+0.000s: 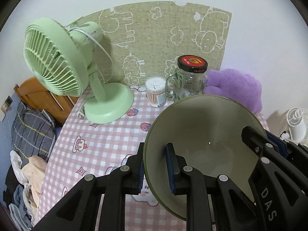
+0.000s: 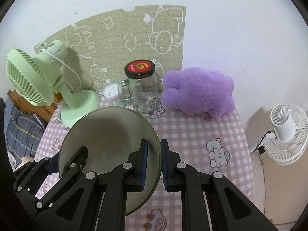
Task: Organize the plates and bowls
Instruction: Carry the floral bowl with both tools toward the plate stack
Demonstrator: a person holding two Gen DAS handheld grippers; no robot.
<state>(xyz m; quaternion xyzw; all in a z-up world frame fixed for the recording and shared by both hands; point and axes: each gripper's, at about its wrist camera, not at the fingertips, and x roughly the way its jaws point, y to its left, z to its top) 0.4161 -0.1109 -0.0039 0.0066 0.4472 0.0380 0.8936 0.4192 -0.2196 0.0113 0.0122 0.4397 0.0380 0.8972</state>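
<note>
The left gripper (image 1: 156,170) had its jaws clamped on the left rim of the bowl (image 1: 204,134), one pad inside the wall and one outside, and the right gripper (image 2: 154,165) was closed in the same way on the opposite rim, so the bowl hung between the two, tilted with its open side toward the cameras. In the left wrist view the right gripper's finger (image 1: 256,140) showed reaching over the far rim. The bowl appeared empty and looked to be held clear above the table (image 1: 107,134), though neither view showed its underside. With only thin rim grips on a smooth, glazed wall, the step would go best if both hands travelled together at an even pace and kept the same spacing, since any pull apart or twist between them could let an edge slip from the pads. Keeping the tilt steady, or levelling it gently, would ease the load on each pinch. Beyond the bowl stood a glass jar (image 2: 141,94) with a black lid, a tub of cotton swabs (image 1: 156,92), a green fan (image 1: 57,57) and a purple plush toy (image 2: 198,92), all near the back edge, so the carry was better kept toward the bare front of the cloth. No plates or other bowls showed in either view, so the set-down spot could not be told.
</note>
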